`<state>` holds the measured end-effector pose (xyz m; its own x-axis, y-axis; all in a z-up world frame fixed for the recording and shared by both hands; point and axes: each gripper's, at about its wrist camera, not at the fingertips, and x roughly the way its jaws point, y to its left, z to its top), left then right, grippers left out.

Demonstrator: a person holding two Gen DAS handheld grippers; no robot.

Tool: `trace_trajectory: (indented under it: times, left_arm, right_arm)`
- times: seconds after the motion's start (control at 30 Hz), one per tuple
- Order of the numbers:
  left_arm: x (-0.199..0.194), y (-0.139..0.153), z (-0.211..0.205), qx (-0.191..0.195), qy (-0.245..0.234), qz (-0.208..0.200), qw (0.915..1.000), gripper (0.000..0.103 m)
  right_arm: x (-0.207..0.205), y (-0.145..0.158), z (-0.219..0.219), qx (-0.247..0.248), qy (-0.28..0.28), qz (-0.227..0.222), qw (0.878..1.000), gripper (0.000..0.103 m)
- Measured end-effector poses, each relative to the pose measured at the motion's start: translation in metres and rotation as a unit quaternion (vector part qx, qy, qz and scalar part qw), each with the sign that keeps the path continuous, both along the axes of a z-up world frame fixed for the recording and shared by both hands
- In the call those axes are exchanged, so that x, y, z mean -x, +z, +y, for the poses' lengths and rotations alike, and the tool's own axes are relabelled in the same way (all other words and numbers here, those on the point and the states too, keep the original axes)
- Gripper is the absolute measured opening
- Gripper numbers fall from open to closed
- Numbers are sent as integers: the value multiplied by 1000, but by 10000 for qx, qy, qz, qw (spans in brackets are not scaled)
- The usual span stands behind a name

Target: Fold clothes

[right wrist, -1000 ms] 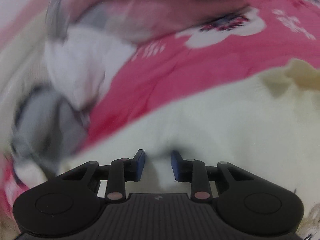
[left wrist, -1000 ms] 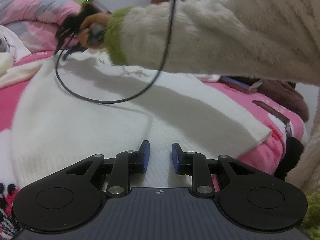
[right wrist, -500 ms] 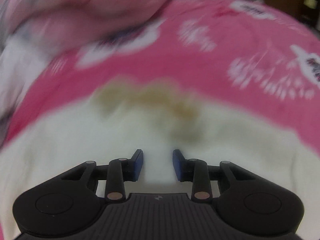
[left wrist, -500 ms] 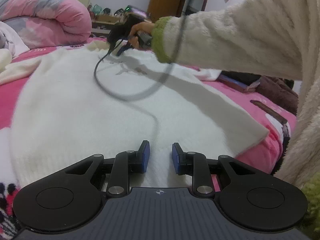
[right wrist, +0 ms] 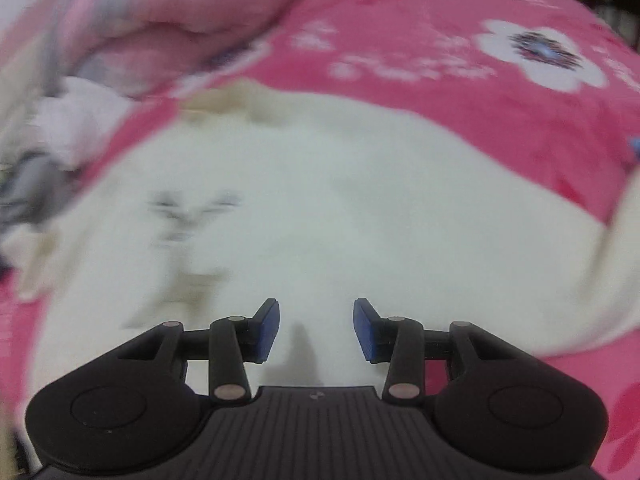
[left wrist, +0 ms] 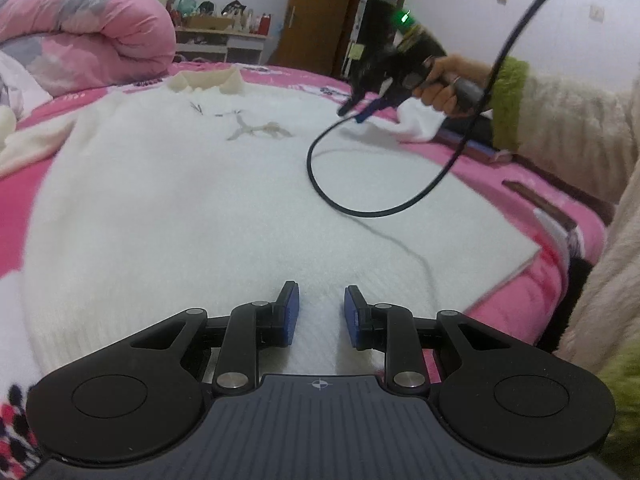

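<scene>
A white knit sweater lies flat on the pink bed, collar at the far end, a small bird design on its chest. My left gripper is open and empty just above the sweater's near hem. My right gripper shows in the left wrist view at the sweater's far right side, held by a hand, its black cable looping over the cloth. In its own blurred view the right gripper is open and empty over the sweater, with a sleeve at the right.
A rolled pink quilt lies at the bed's far left. A pink flowered bedsheet covers the bed. A dark book lies at the right edge. A shelf with bottles and a wooden door stand behind.
My right gripper swept from the sweater's far left across the collar to its far right side and its jaws opened wider. My left gripper stayed at the hem.
</scene>
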<state>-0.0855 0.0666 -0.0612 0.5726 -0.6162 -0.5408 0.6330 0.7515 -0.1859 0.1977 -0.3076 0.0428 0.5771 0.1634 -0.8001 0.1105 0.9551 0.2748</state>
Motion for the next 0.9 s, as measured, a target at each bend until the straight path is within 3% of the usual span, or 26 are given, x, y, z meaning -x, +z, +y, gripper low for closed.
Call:
trace_trajectory:
  times: [0.23,0.33,0.43,0.53,0.57,0.67,0.77,0.87,0.9]
  left_arm:
    - [-3,9,-5,-191,275,234,9992,26]
    - [-5,13,-7,-249,410,359,9982,26]
    - [-5,35,14,-75,858,334,9957,29]
    - [-5,60,40,143,1382,196,9901,35]
    - [-8,71,55,237,1645,74,9861,40]
    - [-26,96,98,277,2630,-338,9638,56]
    - [-62,101,144,78,3698,-493,9278,62]
    - [-107,95,190,6,4528,-433,8906,62]
    - [-120,90,207,80,4664,-351,8838,62]
  right_arm:
    - [18,-25,-64,226,-1159,-39,9930,43]
    - [64,-14,-33,-825,-421,-192,9955,43]
    - [109,-4,0,-1809,331,-334,9824,44]
    - [138,-8,58,-1931,1156,-375,9736,44]
    - [144,-10,78,-1719,1370,-501,9742,44]
    - [156,-18,135,-989,1884,-885,9731,44]
    - [149,-45,164,-493,1892,-1053,9750,45]
    - [147,-72,170,-475,1625,-1154,9788,45]
    - [150,-75,166,-574,1576,-1268,9777,45]
